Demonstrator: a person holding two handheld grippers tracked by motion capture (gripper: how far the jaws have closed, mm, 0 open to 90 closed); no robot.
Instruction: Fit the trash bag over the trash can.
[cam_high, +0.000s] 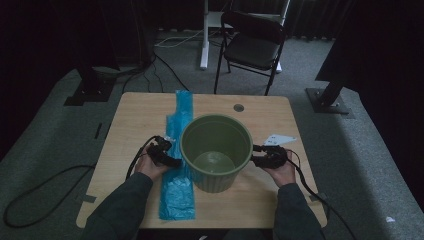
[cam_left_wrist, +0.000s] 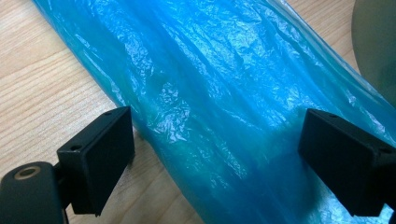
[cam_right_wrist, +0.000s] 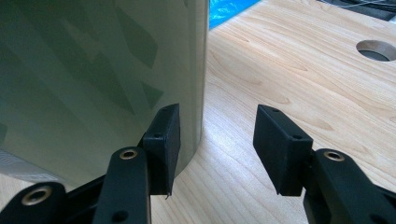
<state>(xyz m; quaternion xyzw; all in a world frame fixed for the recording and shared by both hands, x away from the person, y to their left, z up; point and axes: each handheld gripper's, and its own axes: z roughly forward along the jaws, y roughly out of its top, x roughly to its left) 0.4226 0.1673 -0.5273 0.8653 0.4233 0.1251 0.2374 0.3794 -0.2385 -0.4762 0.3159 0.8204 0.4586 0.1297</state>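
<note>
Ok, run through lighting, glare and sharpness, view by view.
High view: dim and murky, background nearly black, the ribbed green plastic bin soft. Left gripper view: bright, white glints on the crinkled blue plastic bag, the black fingers sharp. Right gripper view: evenly lit, pale reflection on the light wooden table.

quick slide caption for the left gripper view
Open left gripper poised over a crinkled blue plastic bag lying flat on the wooden table.
</note>
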